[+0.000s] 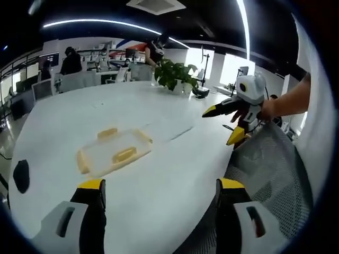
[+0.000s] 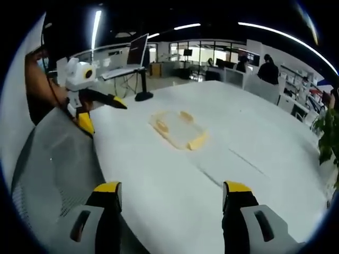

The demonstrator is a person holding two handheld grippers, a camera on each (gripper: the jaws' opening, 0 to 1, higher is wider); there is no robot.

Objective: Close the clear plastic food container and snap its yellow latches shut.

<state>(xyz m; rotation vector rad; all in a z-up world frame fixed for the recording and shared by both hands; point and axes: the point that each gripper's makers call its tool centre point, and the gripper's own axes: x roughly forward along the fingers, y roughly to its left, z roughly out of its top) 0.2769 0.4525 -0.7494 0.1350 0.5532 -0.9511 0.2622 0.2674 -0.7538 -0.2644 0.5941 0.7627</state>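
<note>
Clear plastic food container [image 1: 114, 152], shallow and rectangular, lid resting on it, with yellow latches [image 1: 124, 155] along its edges; lies flat on the white surface [image 1: 159, 185], well out from the near edge. In the right gripper view the same container [image 2: 179, 128] sits mid-surface, one latch [image 2: 197, 142] at its near end. Whether any latch is already snapped down cannot be told at this size.

Left tongs [image 1: 159, 193]: jaws wide apart, yellow-tipped, holding nothing, well short of the container. They also appear in the right gripper view [image 2: 98, 108], over the surface edge by a grey mesh chair [image 2: 53, 159].

Right tongs [image 2: 172, 198]: jaws wide apart, empty, well short of the container. In the left gripper view they hang [image 1: 225, 124] above the surface's edge, held by a hand [image 1: 267, 108].

Handling, by judgement: light, thin-walled, somewhat flexible; smooth and likely to slide on the slick surface if pushed from one side. Best steadied with one pair of tongs pressing on the lid or bracing an end while the other presses each latch down at its middle. Latches look small and stiff; firm, square pressure is advised.

Also present: potted plant [image 1: 175, 74], monitor on a stand [image 2: 139, 63].
</note>
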